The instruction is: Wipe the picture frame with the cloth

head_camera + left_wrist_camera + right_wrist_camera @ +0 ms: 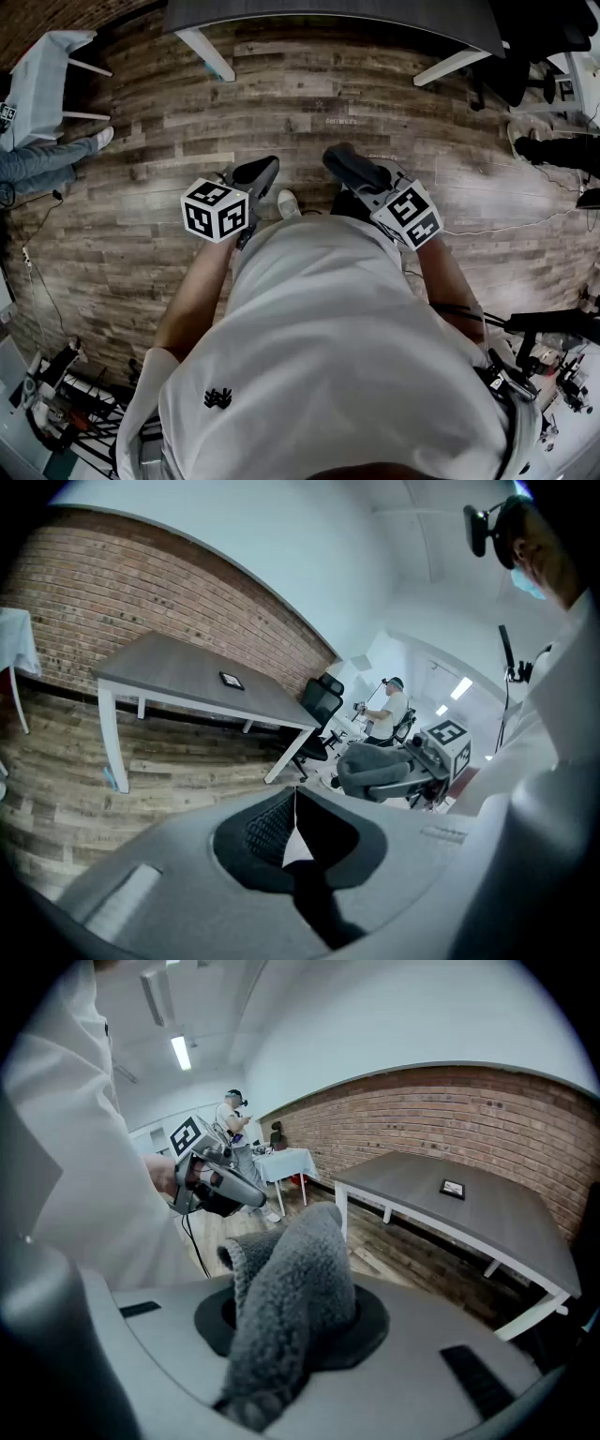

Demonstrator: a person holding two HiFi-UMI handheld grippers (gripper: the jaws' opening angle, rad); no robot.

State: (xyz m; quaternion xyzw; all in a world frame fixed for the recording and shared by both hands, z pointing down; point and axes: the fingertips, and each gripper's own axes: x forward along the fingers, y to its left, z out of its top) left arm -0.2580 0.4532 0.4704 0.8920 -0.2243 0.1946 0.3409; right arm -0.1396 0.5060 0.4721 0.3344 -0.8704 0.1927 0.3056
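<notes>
The small dark picture frame (231,680) (453,1188) lies flat on a grey table with white legs (187,672) (487,1213) (328,14), a few steps ahead of me across a wooden floor. My right gripper (295,1274) (345,161) is shut on a grey fluffy cloth (291,1297) (375,769) that bulges out over its jaws and hides them. At the same height beside it, my left gripper (294,819) (261,172) is shut with nothing between its jaws. Both are held out in front of my white shirt, well short of the table.
A black office chair (319,705) stands at the grey table's end. Behind it a person (386,710) stands among equipment. A white-covered table (42,80) (286,1162) and a seated person's legs (47,155) are at the left. Cables and gear (56,384) lie behind me.
</notes>
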